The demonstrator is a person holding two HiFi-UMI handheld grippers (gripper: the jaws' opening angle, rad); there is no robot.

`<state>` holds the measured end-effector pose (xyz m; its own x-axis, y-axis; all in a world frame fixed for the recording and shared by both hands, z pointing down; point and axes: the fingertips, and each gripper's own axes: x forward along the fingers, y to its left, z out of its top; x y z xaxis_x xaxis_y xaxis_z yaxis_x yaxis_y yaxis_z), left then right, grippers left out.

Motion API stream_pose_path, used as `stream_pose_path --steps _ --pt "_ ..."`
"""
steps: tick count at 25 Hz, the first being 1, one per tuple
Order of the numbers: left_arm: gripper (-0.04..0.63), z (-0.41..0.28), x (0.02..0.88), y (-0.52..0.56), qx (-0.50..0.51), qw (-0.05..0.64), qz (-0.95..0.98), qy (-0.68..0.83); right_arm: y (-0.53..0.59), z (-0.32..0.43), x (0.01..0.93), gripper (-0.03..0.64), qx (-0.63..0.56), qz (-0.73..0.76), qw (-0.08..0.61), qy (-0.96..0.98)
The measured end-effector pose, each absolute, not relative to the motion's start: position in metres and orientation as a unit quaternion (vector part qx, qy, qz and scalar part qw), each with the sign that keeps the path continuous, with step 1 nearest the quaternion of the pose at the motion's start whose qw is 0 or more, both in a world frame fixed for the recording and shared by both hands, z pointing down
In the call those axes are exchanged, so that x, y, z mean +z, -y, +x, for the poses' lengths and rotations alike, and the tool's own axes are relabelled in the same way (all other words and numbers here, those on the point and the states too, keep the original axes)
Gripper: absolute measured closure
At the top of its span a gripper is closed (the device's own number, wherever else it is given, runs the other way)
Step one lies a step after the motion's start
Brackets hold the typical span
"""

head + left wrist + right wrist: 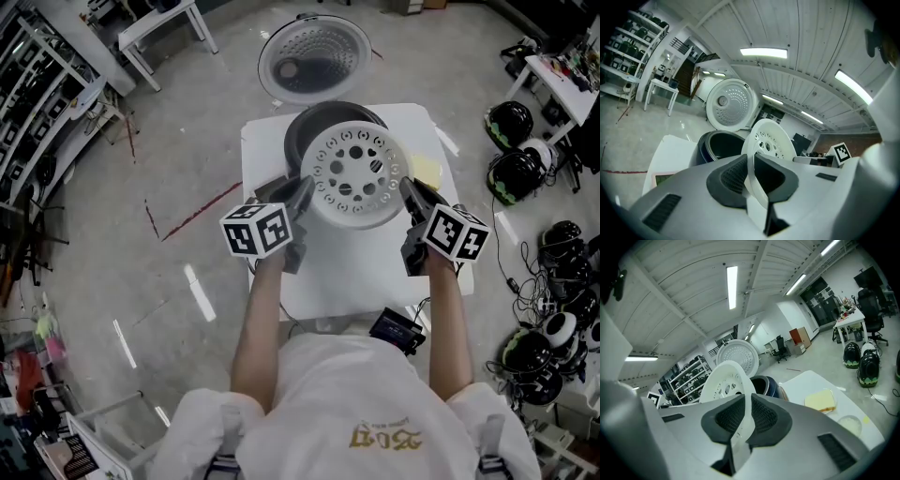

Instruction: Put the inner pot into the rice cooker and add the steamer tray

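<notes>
White steamer tray [356,178] tight in jaws of left gripper [305,193] and right gripper [411,193]; gold shirt lettering [386,437] unreadable

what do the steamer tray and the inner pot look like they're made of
Steamer tray: probably white plastic with a matte finish, going by the uniform colour, thin rim and cleanly moulded round holes.
Inner pot: likely metal with a dark non-stick coating. Its wall is smooth and dark with a faint sheen, though the look alone cannot confirm this.

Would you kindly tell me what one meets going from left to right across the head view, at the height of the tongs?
left tongs, clamped on the tray's left rim → steamer tray, held above the table → right tongs, clamped on its right rim
</notes>
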<state>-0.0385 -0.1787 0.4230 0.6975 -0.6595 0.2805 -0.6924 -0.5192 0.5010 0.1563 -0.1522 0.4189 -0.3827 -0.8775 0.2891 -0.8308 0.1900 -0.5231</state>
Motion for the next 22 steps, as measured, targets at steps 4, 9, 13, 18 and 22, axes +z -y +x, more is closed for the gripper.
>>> stream_pose_path --steps 4,9,13,18,22 --pt "0.534 -0.048 0.415 0.191 0.022 0.295 0.872 0.391 0.167 0.146 0.411 0.567 -0.306 -0.548 0.035 -0.778" --pt "0.535 -0.057 0.402 0.211 0.01 0.291 0.871 0.395 0.189 0.139 0.401 0.568 -0.299 -0.544 0.041 -0.783" --pt "0.535 -0.061 0.397 0.229 0.002 0.29 0.871 0.396 0.208 0.136 0.396 0.568 -0.297 -0.543 0.043 -0.785" --pt "0.537 -0.069 0.399 0.247 -0.007 0.301 0.866 0.398 0.226 0.127 0.397 0.567 -0.301 -0.536 0.039 -0.788" --pt "0.538 -0.07 0.402 0.26 -0.018 0.314 0.862 0.397 0.238 0.127 0.399 0.567 -0.307 -0.535 0.038 -0.786"
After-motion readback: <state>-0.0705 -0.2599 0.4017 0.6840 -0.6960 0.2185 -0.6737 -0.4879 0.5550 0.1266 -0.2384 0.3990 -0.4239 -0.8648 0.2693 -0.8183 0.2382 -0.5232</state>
